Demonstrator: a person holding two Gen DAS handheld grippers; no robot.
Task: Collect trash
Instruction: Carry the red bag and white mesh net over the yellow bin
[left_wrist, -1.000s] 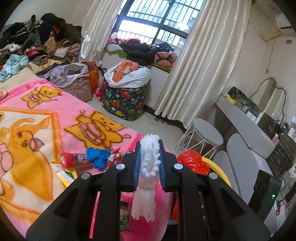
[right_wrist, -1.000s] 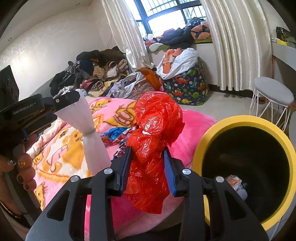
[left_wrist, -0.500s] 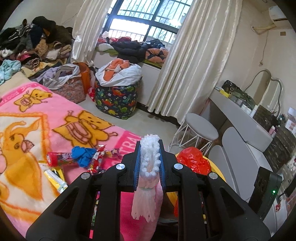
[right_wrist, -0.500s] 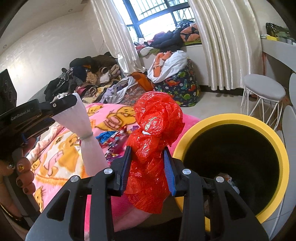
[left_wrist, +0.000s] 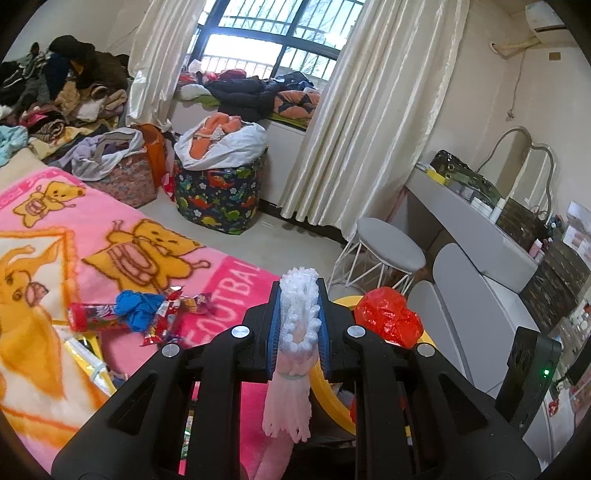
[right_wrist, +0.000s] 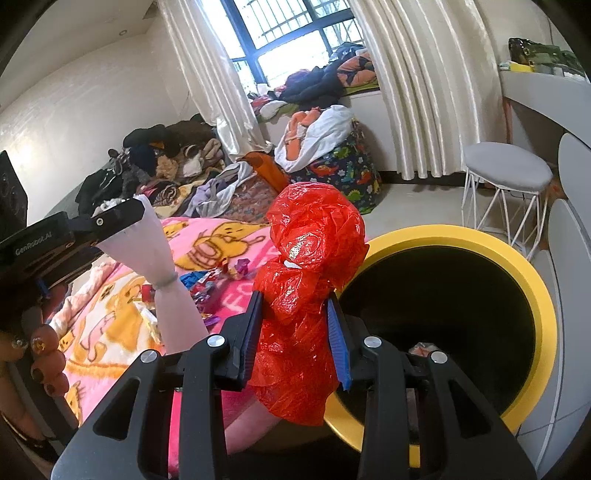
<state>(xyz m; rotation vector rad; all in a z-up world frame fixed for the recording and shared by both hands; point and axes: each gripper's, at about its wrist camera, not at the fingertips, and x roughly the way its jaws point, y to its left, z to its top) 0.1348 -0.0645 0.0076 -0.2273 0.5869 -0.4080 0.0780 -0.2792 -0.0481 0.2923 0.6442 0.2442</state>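
My left gripper (left_wrist: 298, 325) is shut on a white foam fruit net (left_wrist: 295, 350) tied with a band, its frayed end hanging below the fingers. The same white foam net (right_wrist: 162, 273) hangs from the left gripper at the left of the right wrist view. My right gripper (right_wrist: 295, 325) is shut on a crumpled red plastic bag (right_wrist: 310, 266), held beside the rim of a yellow bin (right_wrist: 543, 317) with a dark inside. The red bag (left_wrist: 388, 317) and a bit of the yellow bin's rim (left_wrist: 325, 391) show past the left fingers. Snack wrappers (left_wrist: 162, 317) and a blue scrap (left_wrist: 138, 306) lie on the pink blanket (left_wrist: 229, 280).
A white stool (right_wrist: 506, 177) stands behind the bin, next to a grey vanity desk (left_wrist: 469, 229). A dinosaur-print hamper (left_wrist: 218, 199) full of clothes sits by the curtains. Piles of clothes (left_wrist: 62, 96) lie at the far left. A hand (right_wrist: 40, 354) holds the left gripper.
Both grippers have drifted sideways off the blanket toward the yellow bin, whose opening now fills more of the right wrist view. Both grips are unchanged.
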